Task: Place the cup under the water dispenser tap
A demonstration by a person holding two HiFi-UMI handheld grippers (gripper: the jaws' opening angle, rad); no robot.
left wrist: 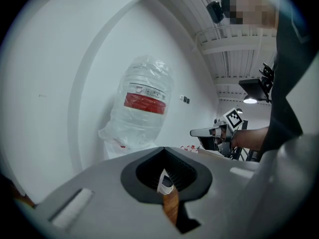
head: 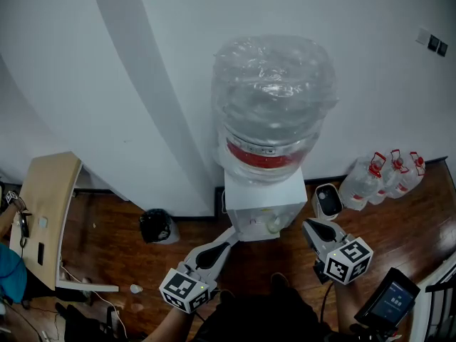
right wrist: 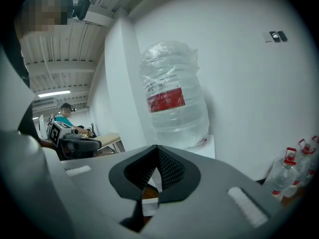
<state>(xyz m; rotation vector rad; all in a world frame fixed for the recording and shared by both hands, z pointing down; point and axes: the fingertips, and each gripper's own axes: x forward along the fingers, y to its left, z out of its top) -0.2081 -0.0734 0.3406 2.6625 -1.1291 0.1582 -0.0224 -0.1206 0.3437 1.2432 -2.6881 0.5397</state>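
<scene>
The white water dispenser stands against the wall, and a big clear bottle with a red band sits on top of it. In its tap recess I see a small pale rounded shape; whether it is a cup I cannot tell. My left gripper is shut and empty, with its tip by the dispenser's lower left corner. On the other side my right gripper is shut and empty too, just right of the dispenser. In both gripper views the bottle rises above the closed jaws.
Spare water bottles stand on the wooden floor at the right, near a small black-and-white device. A black bin sits left of the dispenser and a wooden table further left. A screen is at lower right.
</scene>
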